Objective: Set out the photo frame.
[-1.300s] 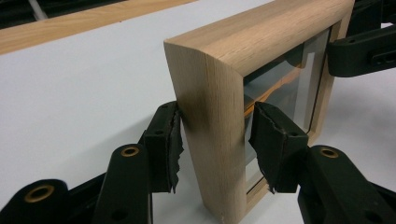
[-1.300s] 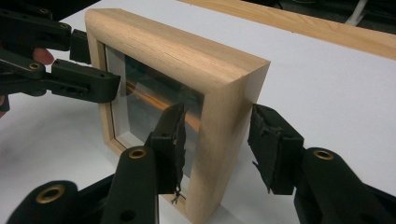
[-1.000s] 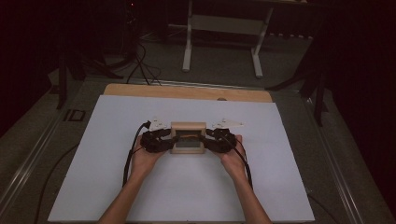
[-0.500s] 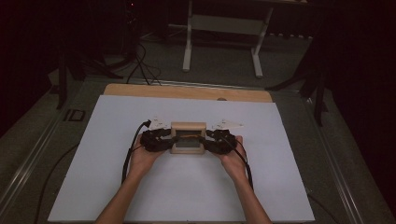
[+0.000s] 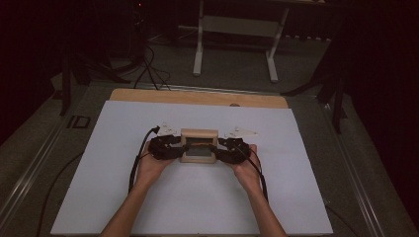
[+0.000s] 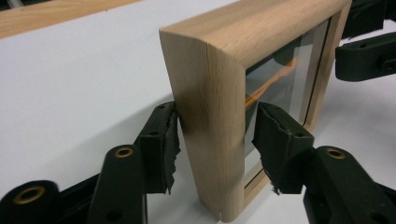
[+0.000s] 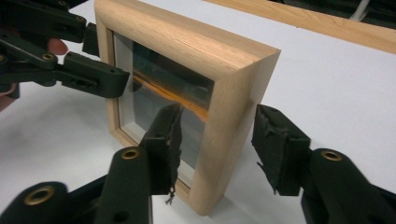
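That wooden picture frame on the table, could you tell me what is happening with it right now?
A person holds a gripper in each hand and has brought both to a small wooden picture frame standing upright on the white table. The left gripper straddles one side edge, the right gripper the opposite one. Both are open, with their pads close to the wood.

From my seat I read one marking: "ID" [image 5: 79, 121] on the floor, at nine o'clock from the table's [image 5: 123, 148] far left corner.
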The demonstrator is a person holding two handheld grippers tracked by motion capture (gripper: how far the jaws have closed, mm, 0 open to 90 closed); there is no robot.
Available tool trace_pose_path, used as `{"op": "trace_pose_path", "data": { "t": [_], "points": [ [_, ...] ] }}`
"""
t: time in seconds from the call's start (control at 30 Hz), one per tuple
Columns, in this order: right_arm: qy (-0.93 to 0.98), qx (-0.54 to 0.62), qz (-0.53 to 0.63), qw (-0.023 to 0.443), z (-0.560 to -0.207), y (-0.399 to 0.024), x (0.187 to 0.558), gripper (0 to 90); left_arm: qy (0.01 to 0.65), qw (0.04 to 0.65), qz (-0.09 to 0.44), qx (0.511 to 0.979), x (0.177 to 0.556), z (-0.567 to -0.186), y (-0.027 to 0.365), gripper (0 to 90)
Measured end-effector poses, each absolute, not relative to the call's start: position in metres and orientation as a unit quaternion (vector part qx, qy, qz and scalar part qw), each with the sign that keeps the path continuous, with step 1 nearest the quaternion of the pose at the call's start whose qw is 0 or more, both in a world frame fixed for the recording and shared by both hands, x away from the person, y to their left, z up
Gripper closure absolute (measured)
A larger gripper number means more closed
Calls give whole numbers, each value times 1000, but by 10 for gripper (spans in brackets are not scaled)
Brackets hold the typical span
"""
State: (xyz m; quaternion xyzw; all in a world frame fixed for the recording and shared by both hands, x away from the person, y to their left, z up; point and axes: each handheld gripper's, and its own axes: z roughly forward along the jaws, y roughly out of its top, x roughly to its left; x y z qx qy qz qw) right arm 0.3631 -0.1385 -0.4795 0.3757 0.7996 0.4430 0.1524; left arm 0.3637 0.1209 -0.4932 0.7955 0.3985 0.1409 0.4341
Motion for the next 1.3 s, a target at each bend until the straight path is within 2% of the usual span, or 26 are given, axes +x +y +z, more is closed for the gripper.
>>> {"op": "trace_pose_path", "data": {
  "t": [0.67, 1.3],
  "points": [
    [803, 363, 445, 159, -470, -146, 355, 468, 407, 432, 153, 790, 342, -480, 140, 476],
    [814, 351, 429, 171, -465, -171, 340, 457, 405, 424, 164, 794, 315, -476, 163, 475]
  ]
}}
